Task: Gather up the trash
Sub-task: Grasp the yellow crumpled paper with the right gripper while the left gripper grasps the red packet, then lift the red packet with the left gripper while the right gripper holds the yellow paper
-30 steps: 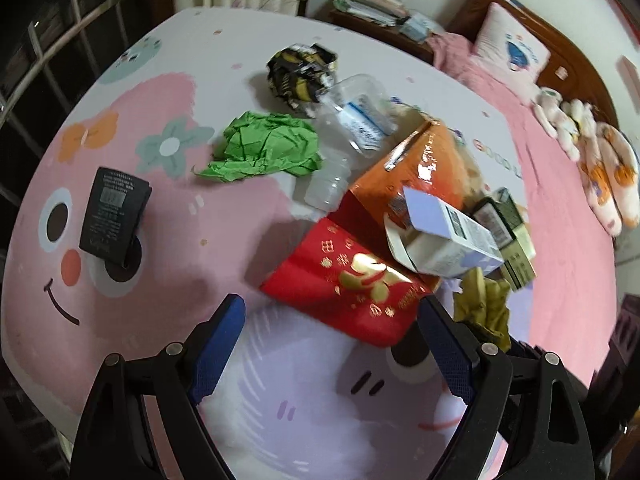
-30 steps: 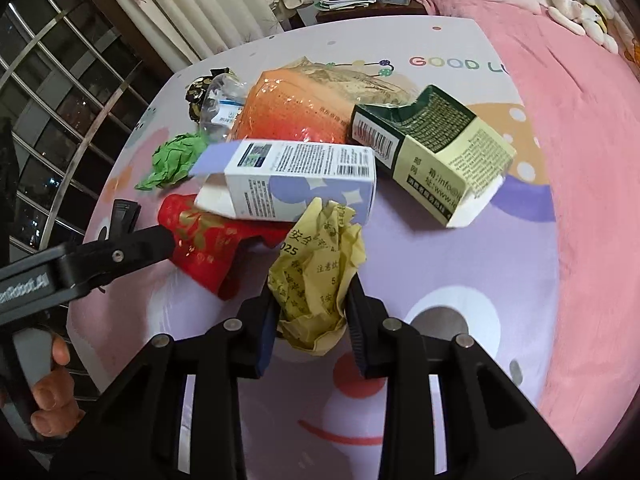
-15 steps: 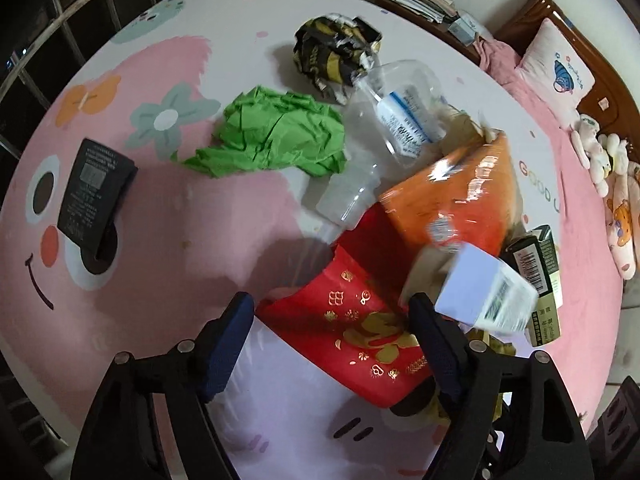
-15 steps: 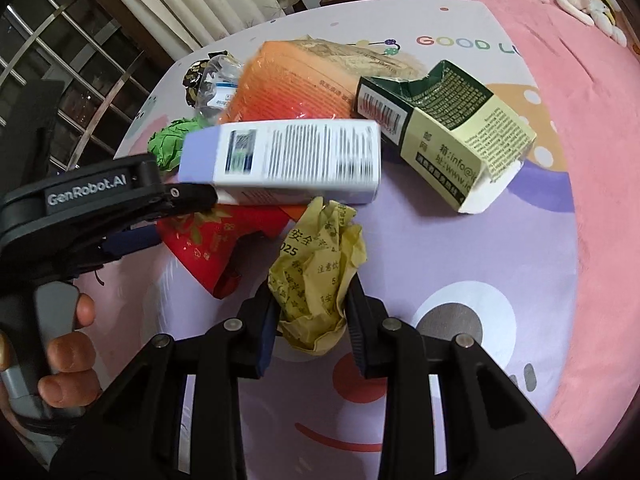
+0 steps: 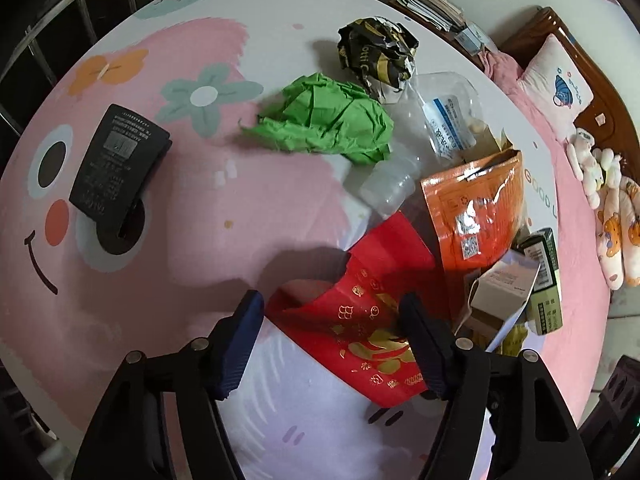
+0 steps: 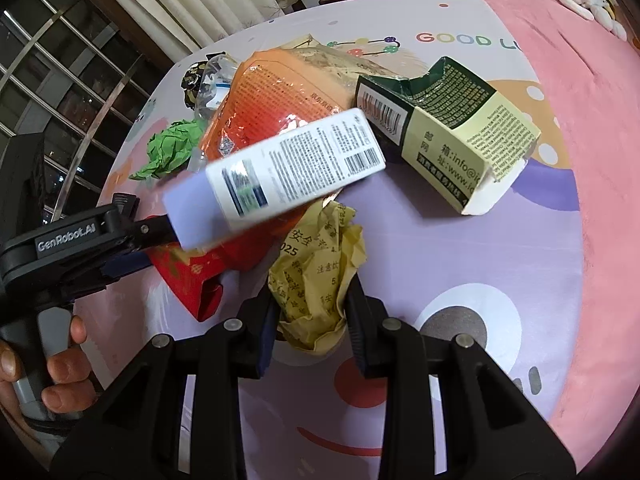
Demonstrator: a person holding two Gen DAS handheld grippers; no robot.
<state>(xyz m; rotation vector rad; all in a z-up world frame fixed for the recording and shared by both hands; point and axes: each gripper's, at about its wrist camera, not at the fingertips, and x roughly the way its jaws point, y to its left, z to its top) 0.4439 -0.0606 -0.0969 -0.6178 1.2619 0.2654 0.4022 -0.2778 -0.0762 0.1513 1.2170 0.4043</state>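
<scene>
We see the left gripper spread wide, its blue pads either side of the red envelope, which lies between the jaws on the cartoon bedsheet; the right-hand pad looks to be touching the envelope edge, the other pad is just beside it, so nothing is clamped. From that gripper, the orange pouch sits at 1 o'clock, the clear plastic bottle at 12 to 1 o'clock, the green crumpled paper at 12 o'clock, the black-and-gold crumpled wrapper beyond it at 12 o'clock, and the black card well apart at 10 o'clock. In the right wrist view we see the right gripper pinched narrow on the yellow crumpled paper, both pads pressing its sides. The white and lilac box is at 12 o'clock from it, tilted and slightly blurred, lying over the pouch and envelope. The green and cream carton, torn open, is at 1 to 2 o'clock, near but apart from the yellow paper. The left gripper body comes in at 9 o'clock, held by a hand at 8 o'clock.
</scene>
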